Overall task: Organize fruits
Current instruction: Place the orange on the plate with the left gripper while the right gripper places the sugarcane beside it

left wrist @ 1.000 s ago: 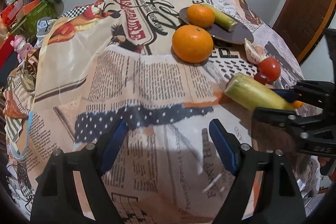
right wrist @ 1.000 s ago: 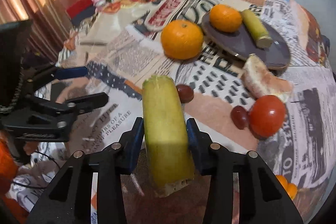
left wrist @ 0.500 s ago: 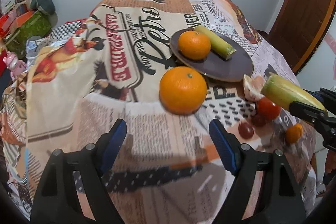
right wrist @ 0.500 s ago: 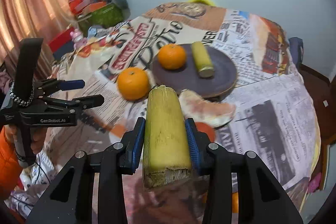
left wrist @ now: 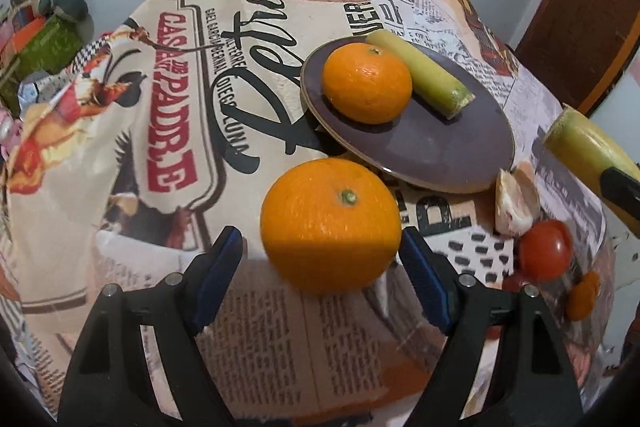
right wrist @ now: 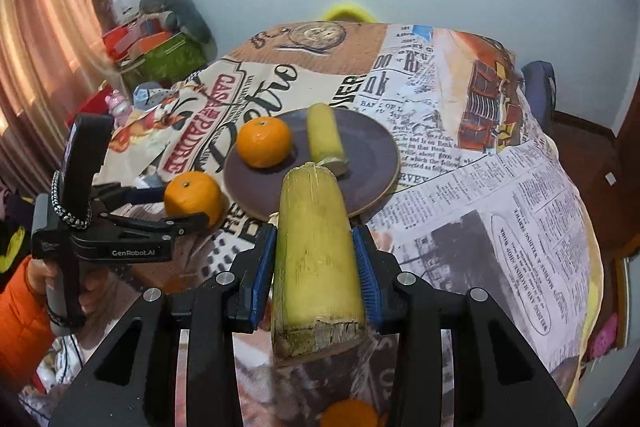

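right gripper (right wrist: 316, 279) clamped on a cut sugarcane piece (right wrist: 316, 259); both blue pads pressed flat against its sides, the stalk lifted clear of the table and pointing toward the dark plate (right wrist: 372, 155). the frayed cut end faces the camera.

left gripper (left wrist: 320, 263) spread wide, gripping nothing. the loose orange (left wrist: 330, 225) lies on the cloth between its two blue pads, a gap visible at the left pad; the right pad sits very close to the peel, contact there not certain. from the right wrist view the same gripper (right wrist: 168, 207) shows a finger on each side of that orange, held by a hand in an orange sleeve (right wrist: 20, 307).

plate lies toward the middle of the table, its near edge just beside the loose orange. on the plate: a second orange (left wrist: 367, 83) and a shorter sugarcane piece (left wrist: 420, 73), side by side, touching or nearly so.

toward the right edge of the table: a peeled citrus segment (left wrist: 516, 199), a red tomato (left wrist: 546, 255) just below it, a small orange fruit (left wrist: 582, 297) nearer the edge.

cloth is a newspaper-print tablecloth (left wrist: 160, 107).
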